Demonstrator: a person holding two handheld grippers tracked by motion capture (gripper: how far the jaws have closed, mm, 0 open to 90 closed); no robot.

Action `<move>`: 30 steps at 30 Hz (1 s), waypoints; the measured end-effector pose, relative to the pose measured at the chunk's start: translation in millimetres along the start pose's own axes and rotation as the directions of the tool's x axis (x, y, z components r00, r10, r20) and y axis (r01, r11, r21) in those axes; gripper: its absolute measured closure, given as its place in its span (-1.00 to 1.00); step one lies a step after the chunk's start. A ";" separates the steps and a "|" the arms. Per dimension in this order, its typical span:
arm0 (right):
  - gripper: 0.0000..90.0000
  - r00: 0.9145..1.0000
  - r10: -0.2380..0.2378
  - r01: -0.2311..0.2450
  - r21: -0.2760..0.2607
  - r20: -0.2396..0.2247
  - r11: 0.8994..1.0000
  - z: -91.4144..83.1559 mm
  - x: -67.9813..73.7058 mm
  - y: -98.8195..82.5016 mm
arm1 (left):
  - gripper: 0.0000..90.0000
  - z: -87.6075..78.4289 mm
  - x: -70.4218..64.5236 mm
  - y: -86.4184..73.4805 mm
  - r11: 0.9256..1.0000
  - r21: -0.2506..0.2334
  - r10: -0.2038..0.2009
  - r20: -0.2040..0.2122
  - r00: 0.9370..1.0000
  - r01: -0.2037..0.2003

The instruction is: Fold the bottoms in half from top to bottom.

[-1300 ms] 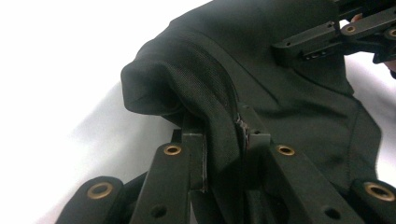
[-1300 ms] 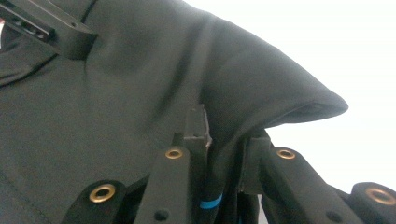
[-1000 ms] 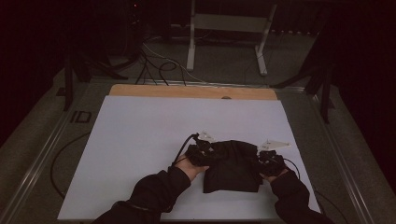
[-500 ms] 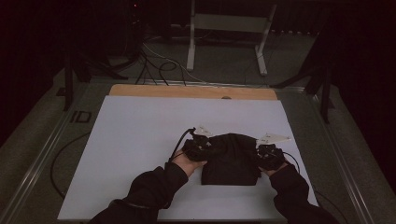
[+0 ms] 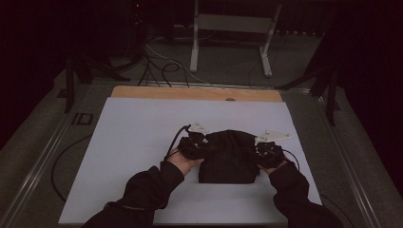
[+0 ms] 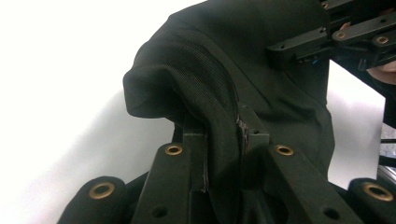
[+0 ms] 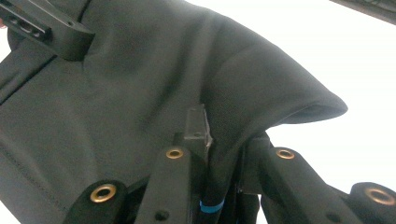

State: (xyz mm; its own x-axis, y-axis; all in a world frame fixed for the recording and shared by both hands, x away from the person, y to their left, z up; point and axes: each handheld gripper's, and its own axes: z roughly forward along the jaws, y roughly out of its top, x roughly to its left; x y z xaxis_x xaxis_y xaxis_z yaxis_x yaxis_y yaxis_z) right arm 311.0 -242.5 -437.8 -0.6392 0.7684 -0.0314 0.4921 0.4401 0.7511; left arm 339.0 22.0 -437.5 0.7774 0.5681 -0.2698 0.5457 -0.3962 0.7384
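Two edges of a black cloth (image 5: 228,156) are pinched: its left side by the left gripper (image 5: 194,145), its right by the right gripper (image 5: 267,153), jaws clenched on fabric. It is held over the white bench (image 5: 133,137), near-right of centre.

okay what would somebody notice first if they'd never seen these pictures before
A dark folded cloth lies near the middle of the white table, on the person's side. The left gripper and right gripper pinch its opposite edges, fabric bunched between their fingers. Beyond the table, cables and a metal stand sit in a dim room.
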 end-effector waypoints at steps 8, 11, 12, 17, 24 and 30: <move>0.73 1.000 -0.014 0.014 -0.008 -0.010 1.000 6.8 5.9 10.5 | 0.74 -12.2 8.3 -1.6 1.000 -0.005 -0.011 -0.014 1.000 0.011; 0.73 1.000 -0.023 0.023 -0.010 -0.013 1.000 8.9 8.8 14.9 | 0.74 -17.1 10.6 -1.3 1.000 -0.008 -0.012 -0.018 1.000 0.012; 0.73 1.000 -0.027 0.027 -0.014 -0.011 1.000 9.6 9.8 16.5 | 0.74 -19.1 11.7 -1.2 1.000 -0.008 -0.009 -0.020 1.000 0.009; 0.73 0.999 -0.042 0.041 -0.021 -0.021 0.999 12.4 14.2 25.5 | 0.74 -29.2 17.7 -1.9 1.000 -0.020 -0.018 -0.033 0.999 0.018; 0.73 0.997 -0.066 0.065 -0.030 -0.033 0.997 20.8 23.4 40.1 | 0.74 -45.6 27.6 -4.7 1.000 -0.027 -0.017 -0.053 0.998 0.016; 0.73 0.996 -0.079 0.076 -0.046 -0.044 0.996 33.0 34.2 52.3 | 0.74 -60.4 38.5 -7.9 1.000 -0.018 -0.016 -0.074 0.997 0.014</move>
State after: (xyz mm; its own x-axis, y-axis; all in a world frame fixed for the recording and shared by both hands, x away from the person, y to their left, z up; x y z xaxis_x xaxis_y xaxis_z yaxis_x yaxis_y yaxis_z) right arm 334.4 -177.9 -421.4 -0.7010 0.7105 -0.0615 0.4139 0.4756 0.7762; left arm 345.8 90.6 -416.4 0.7434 0.6263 -0.2348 0.5510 -0.3745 0.7457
